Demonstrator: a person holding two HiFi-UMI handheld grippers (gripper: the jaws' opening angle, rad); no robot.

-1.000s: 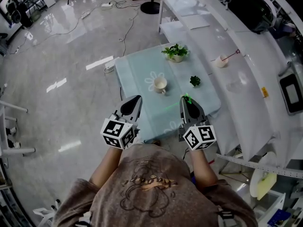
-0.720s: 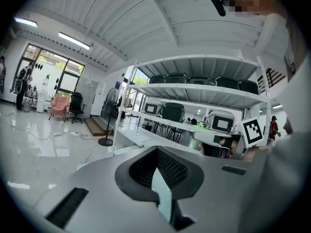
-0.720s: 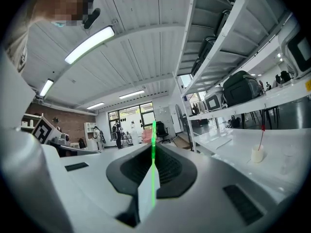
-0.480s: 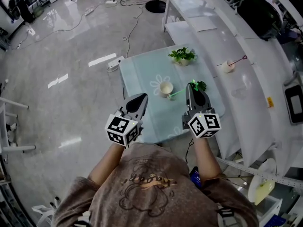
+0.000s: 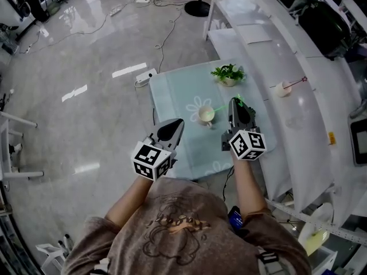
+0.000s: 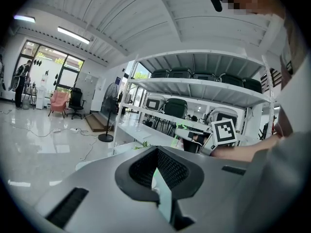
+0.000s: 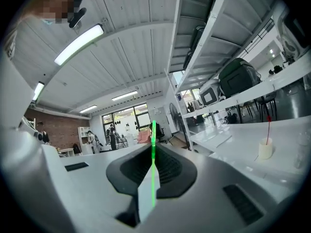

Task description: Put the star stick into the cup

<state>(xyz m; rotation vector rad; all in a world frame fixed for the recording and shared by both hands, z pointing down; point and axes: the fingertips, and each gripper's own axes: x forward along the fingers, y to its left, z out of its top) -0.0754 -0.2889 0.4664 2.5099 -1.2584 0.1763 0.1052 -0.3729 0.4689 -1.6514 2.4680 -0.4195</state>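
Above the pale green surface (image 5: 172,90), our star stick (image 5: 221,107) hangs just beside the cup (image 5: 206,115).
Fingers of the right gripper (image 5: 235,101) clamp the stick; those of the left gripper (image 5: 178,121) are closed on nothing. Square black-and-white markers (image 5: 243,144) cover both cubes (image 5: 150,160).

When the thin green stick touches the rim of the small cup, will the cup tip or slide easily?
The cup looks broad and stands upright on the cloth, so it probably will not tip. It is small, likely light, and may slide. The stick in the right gripper is very thin, so it would probably bend first.
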